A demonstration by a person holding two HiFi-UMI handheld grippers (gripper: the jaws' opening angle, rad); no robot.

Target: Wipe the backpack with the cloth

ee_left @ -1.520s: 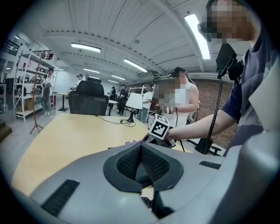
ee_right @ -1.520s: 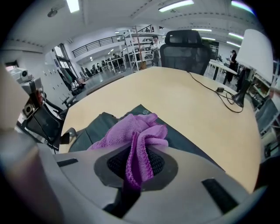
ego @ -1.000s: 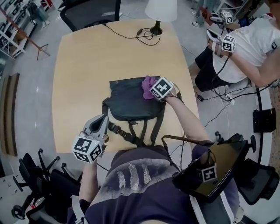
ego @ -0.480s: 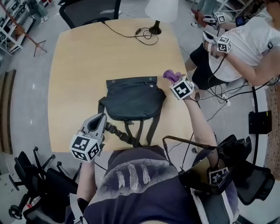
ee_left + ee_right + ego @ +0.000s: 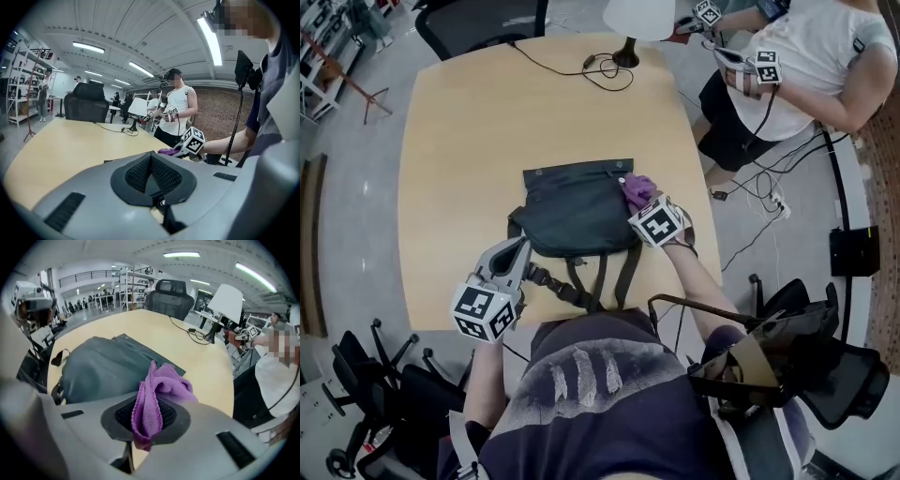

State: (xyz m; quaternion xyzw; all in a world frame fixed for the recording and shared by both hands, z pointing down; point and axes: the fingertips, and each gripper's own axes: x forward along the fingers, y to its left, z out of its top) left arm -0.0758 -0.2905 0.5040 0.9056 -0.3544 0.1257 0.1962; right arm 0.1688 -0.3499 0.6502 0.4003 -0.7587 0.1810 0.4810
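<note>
A dark grey backpack (image 5: 578, 214) lies flat on the wooden table (image 5: 459, 141), straps trailing toward the near edge. My right gripper (image 5: 637, 199) is shut on a purple cloth (image 5: 638, 189), which rests at the backpack's upper right corner. In the right gripper view the cloth (image 5: 154, 394) bunches out between the jaws, with the backpack (image 5: 101, 369) just ahead to the left. My left gripper (image 5: 517, 251) hovers at the backpack's lower left by a strap, shut with nothing in it. In the left gripper view its pads (image 5: 140, 174) meet, and the cloth (image 5: 168, 151) shows beyond.
A white lamp (image 5: 639, 19) and its black cable (image 5: 600, 70) sit at the table's far edge. An office chair (image 5: 483, 23) stands behind the table. Another person (image 5: 797, 66) holding grippers stands at the far right.
The right gripper swung the cloth off past the backpack's right side, then brought it back onto the upper right corner. The left gripper has hardly moved.
</note>
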